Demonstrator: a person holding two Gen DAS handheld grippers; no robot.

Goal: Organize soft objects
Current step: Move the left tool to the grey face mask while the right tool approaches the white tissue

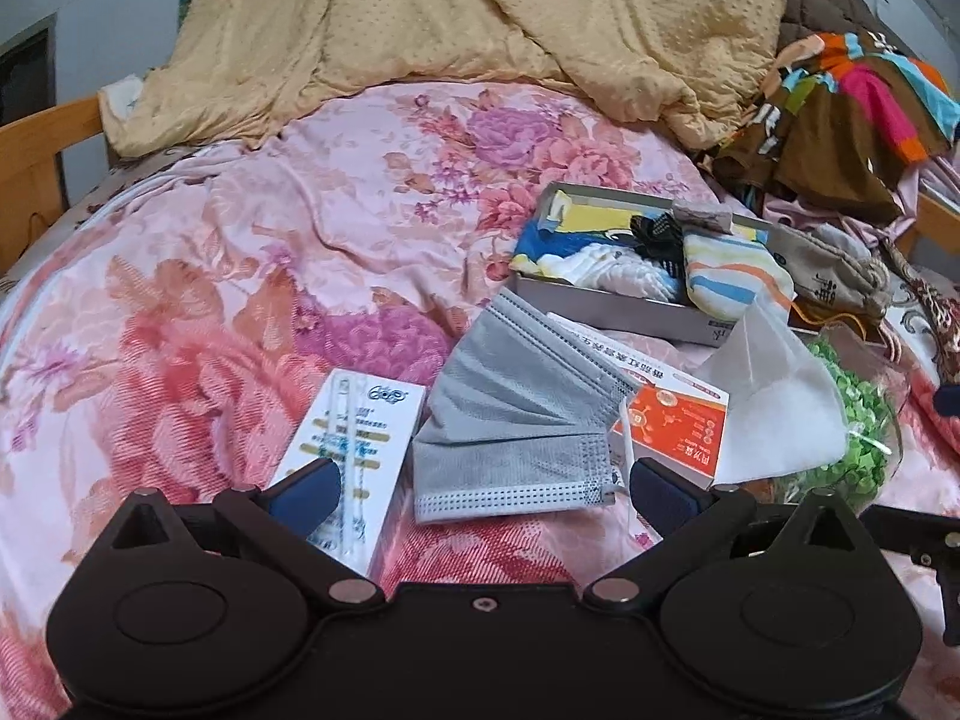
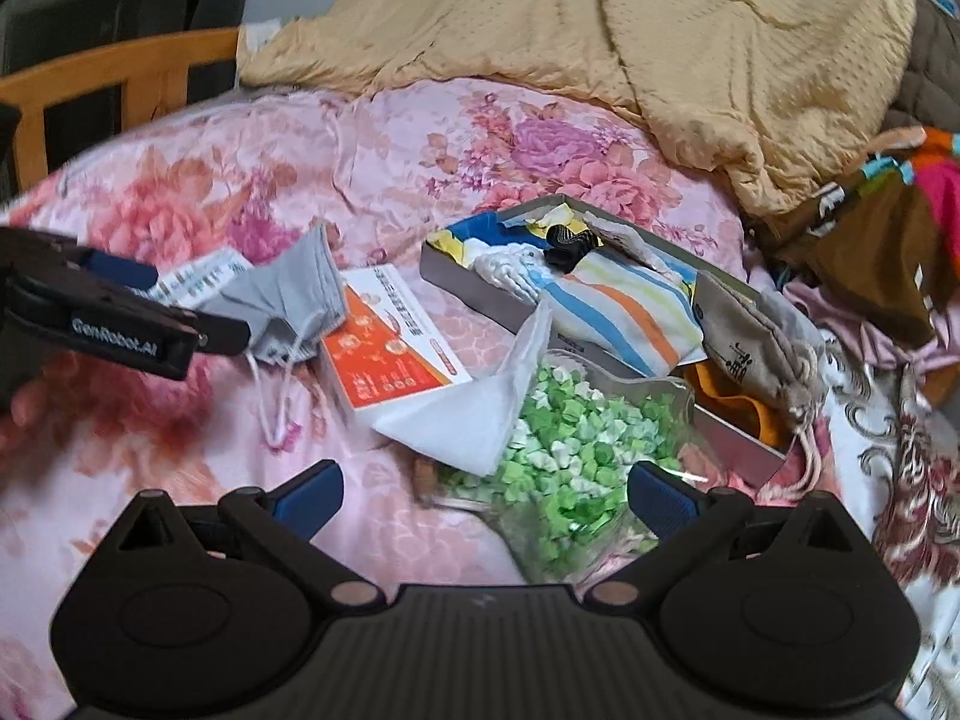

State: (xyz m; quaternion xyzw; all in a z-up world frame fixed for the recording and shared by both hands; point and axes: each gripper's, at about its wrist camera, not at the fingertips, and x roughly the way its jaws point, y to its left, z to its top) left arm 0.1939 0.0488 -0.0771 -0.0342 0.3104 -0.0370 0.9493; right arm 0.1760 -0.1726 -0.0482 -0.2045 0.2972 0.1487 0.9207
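A grey face mask [image 1: 516,414] lies on the floral bedspread, just ahead of my open, empty left gripper [image 1: 483,489]; it also shows in the right wrist view [image 2: 288,300]. A grey box [image 1: 606,297] holds a striped cloth [image 1: 729,273], white and blue cloths and a black strap; the box also shows in the right wrist view [image 2: 474,294]. A beige drawstring pouch [image 2: 750,342] lies over its right end. A white tissue [image 2: 474,414] rests on a clear bag of green paper bits [image 2: 570,468]. My right gripper [image 2: 486,495] is open over that bag.
A white box [image 1: 354,450] lies under my left finger, and an orange-and-white box [image 1: 672,426] lies right of the mask. A tan quilt [image 1: 480,30] is heaped at the back. Colourful clothes [image 1: 852,114] pile at the right. A wooden bed frame [image 2: 120,78] runs along the left.
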